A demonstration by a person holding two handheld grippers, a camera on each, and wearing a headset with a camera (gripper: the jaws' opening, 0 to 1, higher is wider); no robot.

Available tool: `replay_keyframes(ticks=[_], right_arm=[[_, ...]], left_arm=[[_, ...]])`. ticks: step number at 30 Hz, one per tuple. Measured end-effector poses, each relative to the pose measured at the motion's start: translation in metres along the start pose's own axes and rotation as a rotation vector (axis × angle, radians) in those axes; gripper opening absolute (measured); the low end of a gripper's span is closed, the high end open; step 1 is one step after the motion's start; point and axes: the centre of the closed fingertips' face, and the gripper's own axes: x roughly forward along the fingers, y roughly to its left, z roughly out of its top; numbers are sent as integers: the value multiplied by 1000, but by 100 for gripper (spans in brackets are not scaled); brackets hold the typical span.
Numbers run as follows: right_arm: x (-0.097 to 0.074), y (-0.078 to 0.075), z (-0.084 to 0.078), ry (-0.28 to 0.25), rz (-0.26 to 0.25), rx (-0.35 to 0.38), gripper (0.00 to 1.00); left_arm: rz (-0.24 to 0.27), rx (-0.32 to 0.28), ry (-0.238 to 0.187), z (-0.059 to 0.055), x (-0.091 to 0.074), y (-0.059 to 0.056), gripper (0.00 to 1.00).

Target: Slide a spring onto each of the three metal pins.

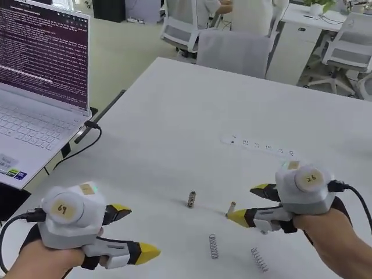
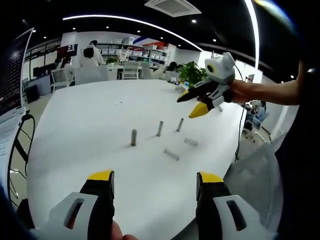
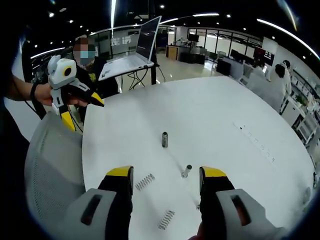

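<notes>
On the white table, one short metal pin wears a spring. A bare pin stands just right of it, close to my right gripper's lower jaw. Two loose springs lie nearer to me. The left gripper view shows three pins in a row and both loose springs. My left gripper hovers open at the front left, holding nothing. My right gripper is open and holds nothing; the bare pin sits between its jaws in its own view.
An open laptop sits at the left edge, with a black cable trailing beside it. A white power strip lies beyond the pins. Office chairs stand behind the table's far edge.
</notes>
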Motion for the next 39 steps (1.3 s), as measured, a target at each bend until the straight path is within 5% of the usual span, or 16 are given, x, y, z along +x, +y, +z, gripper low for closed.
replay_keyframes(ticks=[8,23,39], right_arm=[[-19,0,-21,-56,-42,110,54],[-54,0,-55,-83,-125,217,58],[-71,14,-85,-88,-143,279,63]], left_arm=[[7,-1,-5,3,1,4,62],[9,-2,-7,7,4,4,62],[6,-6,0,7,8,-2,62]])
